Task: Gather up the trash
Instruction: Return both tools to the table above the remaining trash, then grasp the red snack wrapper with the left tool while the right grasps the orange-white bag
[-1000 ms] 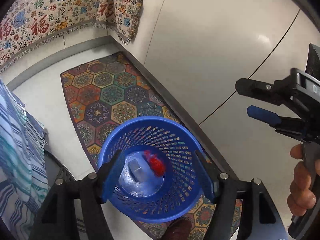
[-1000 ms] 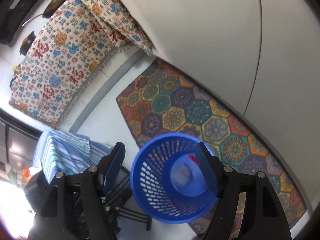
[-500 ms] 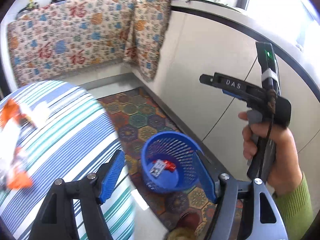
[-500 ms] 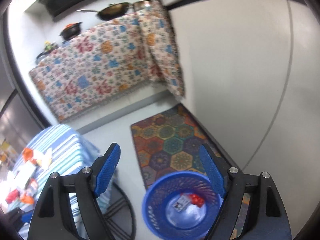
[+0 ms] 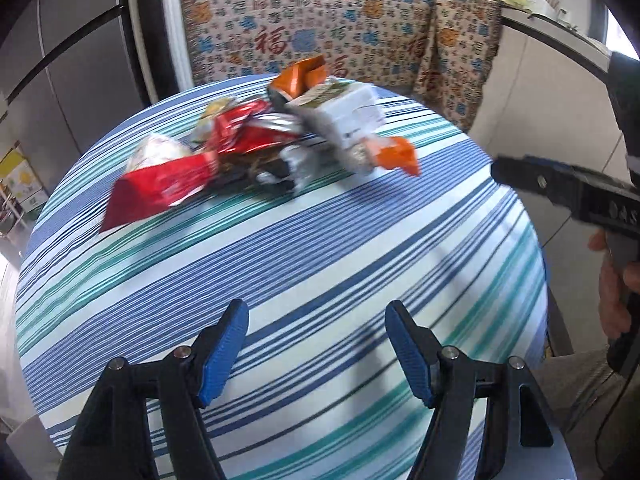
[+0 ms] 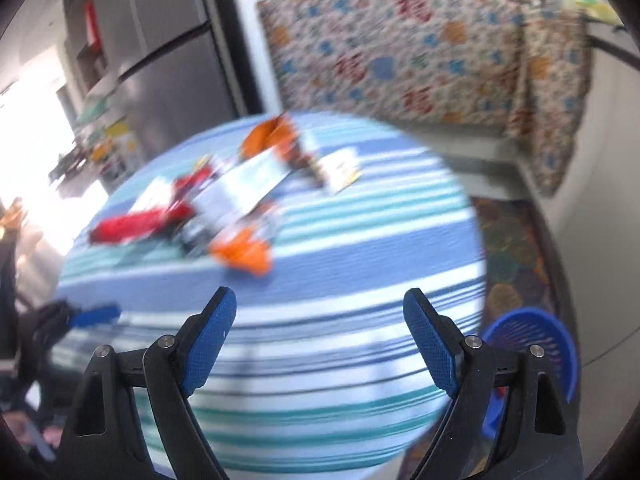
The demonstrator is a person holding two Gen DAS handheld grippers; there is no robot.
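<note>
From the left wrist view, the left gripper (image 5: 316,320) hangs over the near side of the striped table (image 5: 320,264), fingers (image 5: 224,348) spread wide with nothing between them. The trash (image 5: 256,148) sits in a loose heap at the far side: a red wrapper (image 5: 160,190), a white carton (image 5: 340,114) and orange scraps (image 5: 396,156), overlapping one another. The right gripper (image 5: 560,186) pokes in from the right edge; from here I cannot tell how its fingers stand.

The right wrist view is blurred, but there the right gripper's (image 6: 320,324) fingers (image 6: 432,344) are clearly apart and empty above the table (image 6: 280,288). The bin (image 6: 532,344) stands on the floor just past the table's right edge.

My worry is the heap: the wrappers overlap, so a pinch may drag neighbours off the table, or slip on the glossy foil.
</note>
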